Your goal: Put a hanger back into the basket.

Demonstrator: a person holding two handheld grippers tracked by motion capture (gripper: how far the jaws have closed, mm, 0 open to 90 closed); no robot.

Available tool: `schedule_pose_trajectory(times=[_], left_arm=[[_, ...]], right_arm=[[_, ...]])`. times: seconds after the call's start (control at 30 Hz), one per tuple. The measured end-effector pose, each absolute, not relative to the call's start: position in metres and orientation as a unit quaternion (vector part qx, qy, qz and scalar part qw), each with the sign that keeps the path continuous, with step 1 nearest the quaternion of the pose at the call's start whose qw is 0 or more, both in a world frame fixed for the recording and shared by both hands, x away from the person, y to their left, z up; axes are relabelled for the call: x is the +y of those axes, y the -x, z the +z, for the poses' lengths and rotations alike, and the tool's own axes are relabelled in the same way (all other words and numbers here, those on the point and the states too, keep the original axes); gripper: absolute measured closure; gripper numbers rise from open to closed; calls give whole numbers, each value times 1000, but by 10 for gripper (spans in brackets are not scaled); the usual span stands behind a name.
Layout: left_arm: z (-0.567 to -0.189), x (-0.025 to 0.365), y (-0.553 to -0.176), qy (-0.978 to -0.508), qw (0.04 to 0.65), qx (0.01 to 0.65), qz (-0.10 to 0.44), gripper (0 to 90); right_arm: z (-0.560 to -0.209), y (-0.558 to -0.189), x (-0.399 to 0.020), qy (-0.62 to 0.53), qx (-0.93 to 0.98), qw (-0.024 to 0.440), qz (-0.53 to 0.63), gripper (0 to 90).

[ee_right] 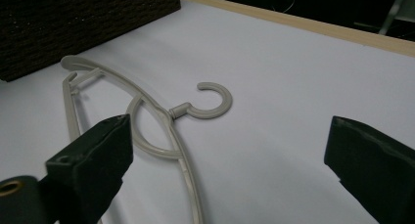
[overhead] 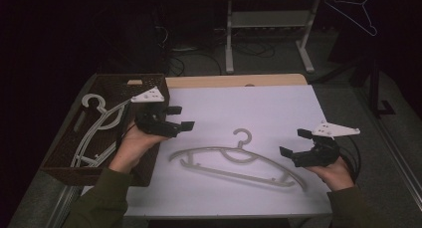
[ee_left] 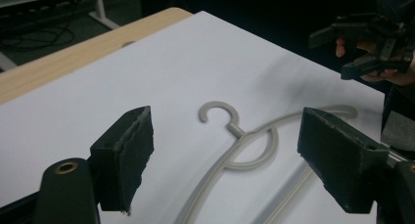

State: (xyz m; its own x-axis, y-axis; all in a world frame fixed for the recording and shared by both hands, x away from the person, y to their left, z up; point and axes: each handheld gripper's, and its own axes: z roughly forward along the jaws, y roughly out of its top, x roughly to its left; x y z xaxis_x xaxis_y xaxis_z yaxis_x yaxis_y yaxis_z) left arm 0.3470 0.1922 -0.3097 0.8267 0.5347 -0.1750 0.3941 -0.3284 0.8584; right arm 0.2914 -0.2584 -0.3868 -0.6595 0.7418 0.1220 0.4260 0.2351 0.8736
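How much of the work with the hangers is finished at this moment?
Looks done: one hanger already lies in the brown basket. In hand: nothing is gripped; the second hanger lies flat on the white table, the left claw open beside the basket, the right claw open near the hanger's right end. Probably left: grasp this hanger and move it, perhaps to the basket.

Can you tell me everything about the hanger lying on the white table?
The hanger is pale beige and looks like plastic. It has a round hook on top, a loop under the neck, curved shoulders and a straight bar below. It lies flat on the white table, hook pointing away from the person, between the two grippers. Nothing touches it but the table.
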Motion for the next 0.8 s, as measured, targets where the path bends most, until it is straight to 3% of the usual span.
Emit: schedule_pose_trajectory(times=[0.2,0.43,0.57,0.8], left_arm=[[-324,174,-343,-814,505,278,63,151],[-340,160,-336,-818,508,260,65,50],[-353,159,-332,-818,512,254,66,15],[-367,159,-331,-815,516,255,62,0]], right_arm=[[-386,-290,-256,-380,770,157,488,72],[-384,-283,-256,-383,772,152,484,216],[-388,-271,-253,-390,777,158,468,526],[-397,-257,-247,-388,795,137,447,876]])
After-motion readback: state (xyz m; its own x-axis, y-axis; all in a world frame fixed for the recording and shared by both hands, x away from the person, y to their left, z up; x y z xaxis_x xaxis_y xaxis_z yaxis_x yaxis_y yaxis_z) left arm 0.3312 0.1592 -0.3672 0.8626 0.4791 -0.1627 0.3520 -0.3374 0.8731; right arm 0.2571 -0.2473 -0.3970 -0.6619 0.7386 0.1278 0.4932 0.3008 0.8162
